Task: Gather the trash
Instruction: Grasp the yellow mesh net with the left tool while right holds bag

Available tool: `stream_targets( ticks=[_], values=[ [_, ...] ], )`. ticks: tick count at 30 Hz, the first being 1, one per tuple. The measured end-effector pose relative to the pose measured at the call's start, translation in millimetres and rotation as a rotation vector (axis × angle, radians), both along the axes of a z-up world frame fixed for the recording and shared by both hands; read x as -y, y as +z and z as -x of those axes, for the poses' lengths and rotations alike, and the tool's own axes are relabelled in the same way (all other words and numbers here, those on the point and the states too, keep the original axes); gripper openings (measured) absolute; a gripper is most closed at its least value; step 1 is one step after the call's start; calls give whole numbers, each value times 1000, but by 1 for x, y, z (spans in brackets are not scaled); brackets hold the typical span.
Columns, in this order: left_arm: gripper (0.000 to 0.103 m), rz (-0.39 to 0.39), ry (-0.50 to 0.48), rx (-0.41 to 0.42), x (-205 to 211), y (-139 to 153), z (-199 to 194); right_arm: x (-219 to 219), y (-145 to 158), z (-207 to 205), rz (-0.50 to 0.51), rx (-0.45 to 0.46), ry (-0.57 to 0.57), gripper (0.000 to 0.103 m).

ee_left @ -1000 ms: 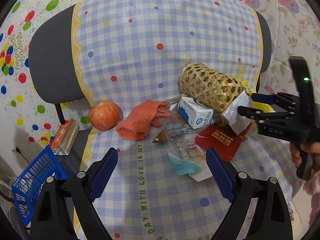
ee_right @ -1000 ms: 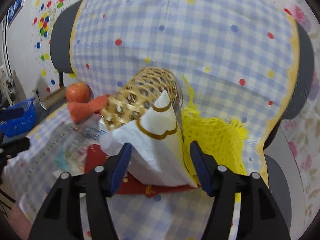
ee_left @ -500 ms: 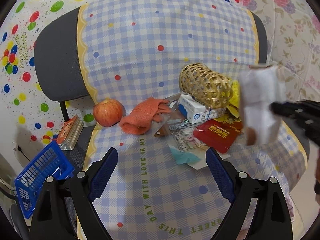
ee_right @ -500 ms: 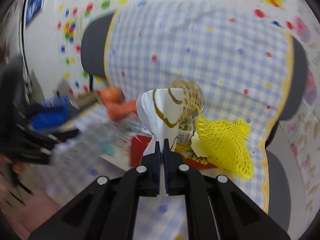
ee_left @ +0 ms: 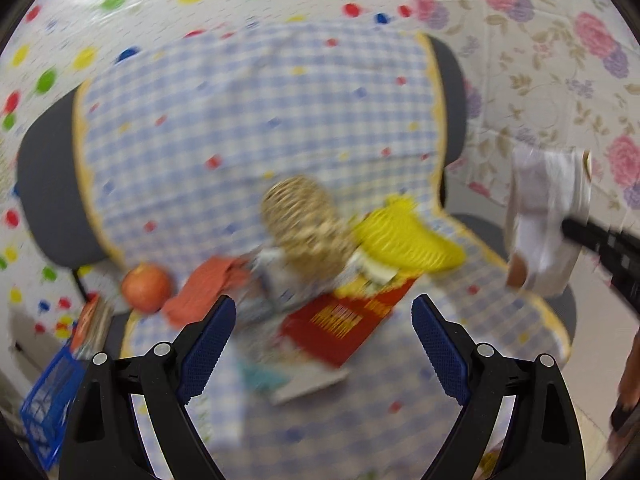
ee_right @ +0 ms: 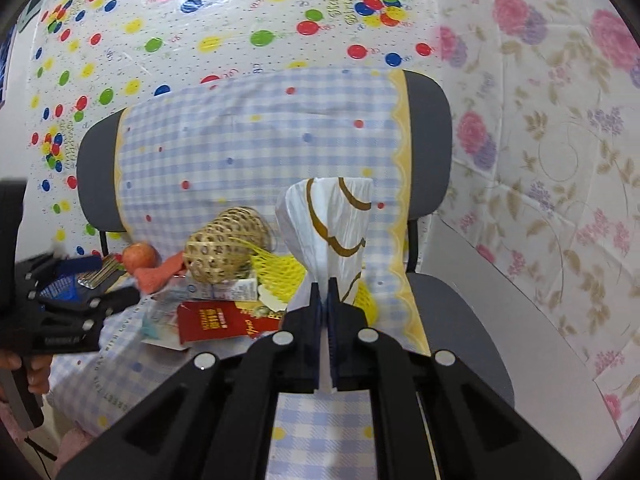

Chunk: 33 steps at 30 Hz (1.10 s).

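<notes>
Right gripper [ee_right: 324,286] clamped tight on the lower end of a white paper wrapper [ee_right: 334,224] with gold scalloped trim, jaws pressed flat against the paper. Wrapper held upright and clear of the seat, fanning out above the fingertips. Seen from the left wrist as a white crumpled shape [ee_left: 546,216] at the far right, pinched by the black tip of that same gripper and hanging off to the side of the chair.

Left gripper [ee_left: 324,330] spread wide, blue pads [ee_left: 206,350] apart with nothing between them, hovering over the front of the seat. View from that side heavily blurred.

Below and beyond, on a blue-and-white checked cloth [ee_right: 256,148] draped over a grey office chair [ee_right: 428,140]: a woven bamboo basket [ee_right: 224,246] lying on its side, a yellow foam fruit net [ee_right: 280,272] touching it on the right, a small white carton [ee_right: 230,290] under the basket, a red packet [ee_right: 212,322] with gold lettering in front, clear printed film and a scrap of teal paper [ee_right: 152,328] beside it. Further left, a crumpled orange cloth [ee_right: 160,272] and an apple [ee_right: 138,256] just beside it.

Off the chair's left edge, a blue plastic basket [ee_left: 48,384] low down. Behind everything, a dotted party sheet [ee_right: 200,20] and a floral sheet [ee_right: 560,120].
</notes>
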State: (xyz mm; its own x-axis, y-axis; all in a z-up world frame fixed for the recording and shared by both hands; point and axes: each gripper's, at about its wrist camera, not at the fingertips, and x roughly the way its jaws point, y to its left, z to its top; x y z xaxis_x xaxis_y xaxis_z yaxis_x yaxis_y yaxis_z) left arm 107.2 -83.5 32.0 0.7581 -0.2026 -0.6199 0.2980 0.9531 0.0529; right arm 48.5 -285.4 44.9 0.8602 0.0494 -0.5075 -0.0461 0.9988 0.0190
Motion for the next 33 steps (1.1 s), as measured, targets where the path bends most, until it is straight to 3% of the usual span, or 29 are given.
stream_targets(
  ticks=[6,8,14,19,21,22,23,24,25,26,27,33],
  values=[
    [85,43,-37,-68,50,-21,-47,18,-9,-6,-35,7,-36,4],
    [70,59,-27,-111,59,-38,-62,21,-15,-9,-38,-2,-42,4],
    [71,88,7,-181,71,-74,-98,34,-38,-24,-44,-36,-52,4],
    [72,170,49,-242,75,-94,-119,43,-55,-37,-60,-64,-56,4],
    [70,169,69,-232,80,-99,-122,44,-60,-39,-65,-74,-57,4],
    [66,156,79,-219,82,-100,-122,45,-63,-39,-67,-79,-59,4],
    [52,150,83,-215,83,-102,-122,47,-66,-39,-69,-84,-60,4],
    [46,150,78,-217,84,-103,-122,48,-67,-38,-73,-88,-62,4],
    [34,141,69,-213,85,-104,-120,50,-68,-38,-76,-90,-62,4],
    [13,130,56,-206,85,-103,-118,51,-70,-36,-81,-93,-66,4],
    [9,114,36,-191,86,-100,-113,53,-71,-34,-86,-95,-70,4],
    [7,121,-51,-136,64,-68,-63,52,-65,-13,-127,-89,-73,4]
  ],
)
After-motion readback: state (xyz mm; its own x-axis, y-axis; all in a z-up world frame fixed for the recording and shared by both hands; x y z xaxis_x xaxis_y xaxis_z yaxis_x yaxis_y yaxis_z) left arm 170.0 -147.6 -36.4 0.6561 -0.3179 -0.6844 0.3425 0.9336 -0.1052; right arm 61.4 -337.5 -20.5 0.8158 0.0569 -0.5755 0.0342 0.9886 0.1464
